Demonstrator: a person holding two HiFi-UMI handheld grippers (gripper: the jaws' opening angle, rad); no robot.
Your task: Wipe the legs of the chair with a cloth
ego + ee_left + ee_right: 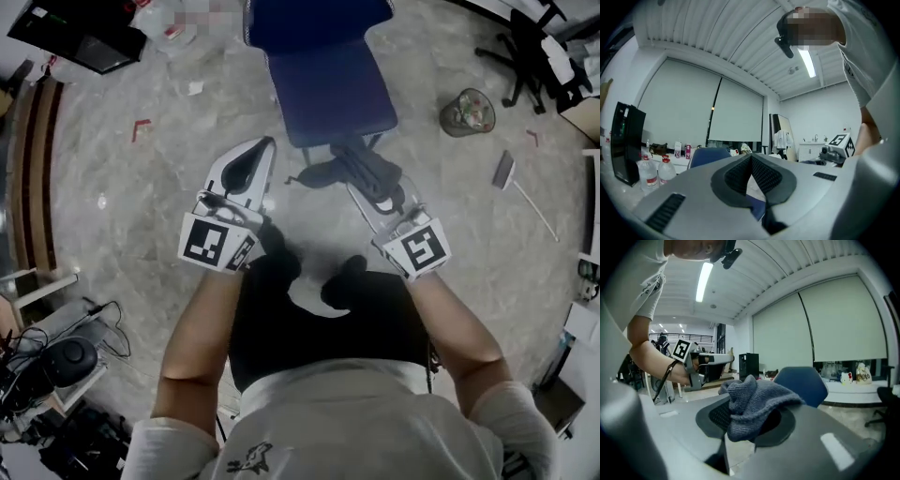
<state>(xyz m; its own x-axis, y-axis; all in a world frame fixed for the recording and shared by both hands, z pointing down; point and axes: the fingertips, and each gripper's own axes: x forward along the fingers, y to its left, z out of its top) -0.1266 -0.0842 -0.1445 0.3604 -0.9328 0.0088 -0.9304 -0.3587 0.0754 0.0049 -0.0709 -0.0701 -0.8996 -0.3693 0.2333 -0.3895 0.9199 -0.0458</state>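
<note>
Right gripper point(748, 414): jaws clamped on the gray cloth point(757, 399), which bunches up over the pads. Left gripper point(751, 160): jaws closed tip to tip, nothing between. Both point at the blue chair point(328, 89). Cloth sits near the seat's front edge; contact unclear.

The person is holding the bare left forearm point(200, 330) and right forearm point(461, 330) forward, side by side. The left gripper point(266, 150) is keeping its jaws together at the tips, empty, while the right gripper point(361, 184) is clamping a bunched grey knitted cloth point(752, 401) between its jaws.
</note>
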